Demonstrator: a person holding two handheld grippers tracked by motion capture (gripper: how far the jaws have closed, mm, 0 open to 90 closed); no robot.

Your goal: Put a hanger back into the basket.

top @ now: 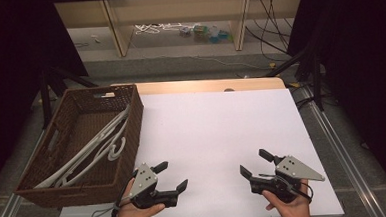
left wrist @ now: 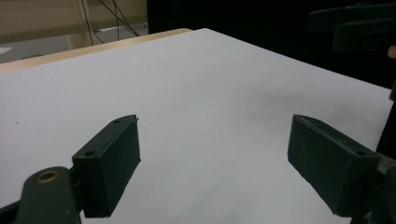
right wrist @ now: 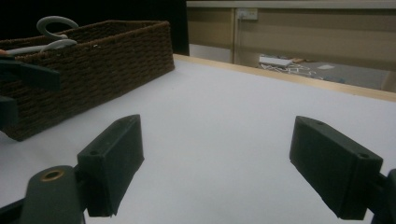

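My left gripper (top: 172,176) rests near the front edge of the white table (top: 217,132), just right of a brown wicker basket (top: 36,169), and it is open with nothing between its jaws (left wrist: 212,168). My right gripper (top: 255,163) sits at the front right, also open and empty (right wrist: 215,168). Several white hangers (top: 103,146) lie slanted inside the basket, and their hooks (right wrist: 58,30) rise above the basket's wall (right wrist: 102,60). In the left gripper view the other gripper (left wrist: 359,28) shows dark at the top right.
The basket stands at the table's left side, partly over its edge. Beyond the table's wooden far edge (top: 205,85) there is a floor with cables (top: 272,39) and a low shelf frame (top: 176,19). Dark curtains flank both sides.
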